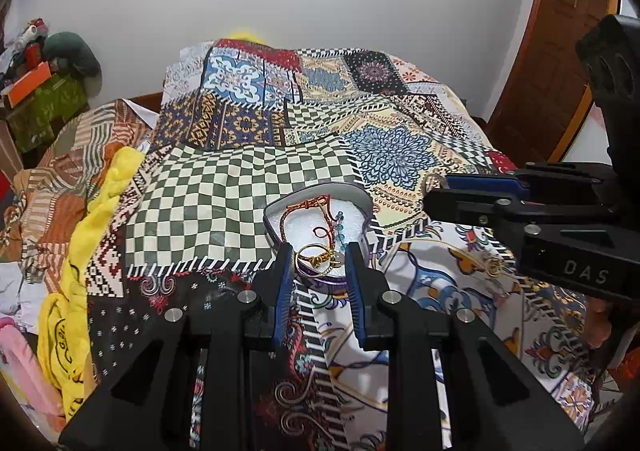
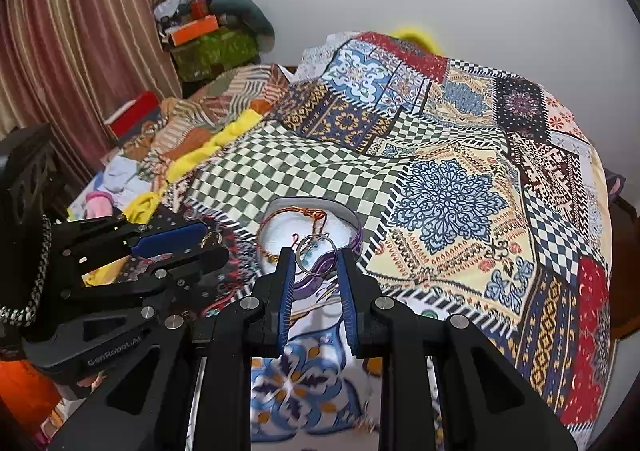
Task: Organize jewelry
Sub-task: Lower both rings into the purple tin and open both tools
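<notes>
- Your left gripper (image 1: 319, 255) reaches level over the bed (image 1: 224, 191), fingers closed lightly across a gold ring (image 1: 320, 259) at the near edge of the heart-shaped box (image 1: 352, 191). The hold looks like mere tip contact, so the ring could well twist out and drop onto the busy bedspread, where it would be hard to find.
- The box sits on soft, rumpled cloth and already holds a red cord bracelet (image 1: 288, 217) and a beaded strand (image 1: 340, 229). If you press down on its rim, it will likely tip or slide. A ring lowered onto the cords may also snag and drag them out when you pull back.
- Your right gripper (image 2: 316, 257) comes in from the right, tilted slightly down, with its fingers pinching a thin silver ring (image 2: 317, 235) upright just over the box's near wall. Both grippers point at the same small opening, so I judge collision the main risk: a bump would knock either ring free.
- A further gold piece (image 1: 494, 265) lies loose on the bed beside the right gripper, and a careless sweep could bury it in the folds.
</notes>
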`<state>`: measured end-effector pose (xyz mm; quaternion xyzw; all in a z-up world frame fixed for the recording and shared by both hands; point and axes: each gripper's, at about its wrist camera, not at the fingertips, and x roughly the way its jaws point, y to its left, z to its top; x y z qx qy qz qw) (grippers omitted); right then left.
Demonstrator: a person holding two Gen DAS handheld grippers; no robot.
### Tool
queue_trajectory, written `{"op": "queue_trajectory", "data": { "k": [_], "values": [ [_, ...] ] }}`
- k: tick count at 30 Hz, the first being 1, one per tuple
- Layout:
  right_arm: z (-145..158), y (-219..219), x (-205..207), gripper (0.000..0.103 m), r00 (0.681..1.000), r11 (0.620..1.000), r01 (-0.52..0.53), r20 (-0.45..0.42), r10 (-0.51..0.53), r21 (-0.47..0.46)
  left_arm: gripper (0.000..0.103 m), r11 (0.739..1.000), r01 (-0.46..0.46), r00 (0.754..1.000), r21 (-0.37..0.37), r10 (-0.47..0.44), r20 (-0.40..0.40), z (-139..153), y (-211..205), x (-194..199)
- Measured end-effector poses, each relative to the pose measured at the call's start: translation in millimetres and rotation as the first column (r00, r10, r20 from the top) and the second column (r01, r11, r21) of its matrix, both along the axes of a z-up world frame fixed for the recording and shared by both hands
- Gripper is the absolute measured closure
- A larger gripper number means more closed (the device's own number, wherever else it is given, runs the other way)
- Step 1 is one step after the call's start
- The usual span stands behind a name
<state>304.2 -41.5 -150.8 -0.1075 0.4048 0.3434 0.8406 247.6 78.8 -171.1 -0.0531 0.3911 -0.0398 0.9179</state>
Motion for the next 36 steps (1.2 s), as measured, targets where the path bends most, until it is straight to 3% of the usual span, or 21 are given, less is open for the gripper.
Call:
{"op": "queue_trajectory", "data": {
  "k": [17, 36],
  "values": [
    [-25.7, 26.1, 51.8, 0.084, 0.993, 0.998, -0.029, -0.120, 0.023, -0.052, 0.078, 1.000, -0.002, 0.998, -0.009, 0.002, -0.057, -27.2, 13.7, 55.7],
    [-41.0, 36.0, 58.4, 0.084, 0.990, 0.995, -0.044, -0.136, 0.032, -0.089, 0.078, 1.000, 0.005, 0.998, 0.006, -0.005, -0.065, -25.4, 16.8, 56.6]
  ]
}}
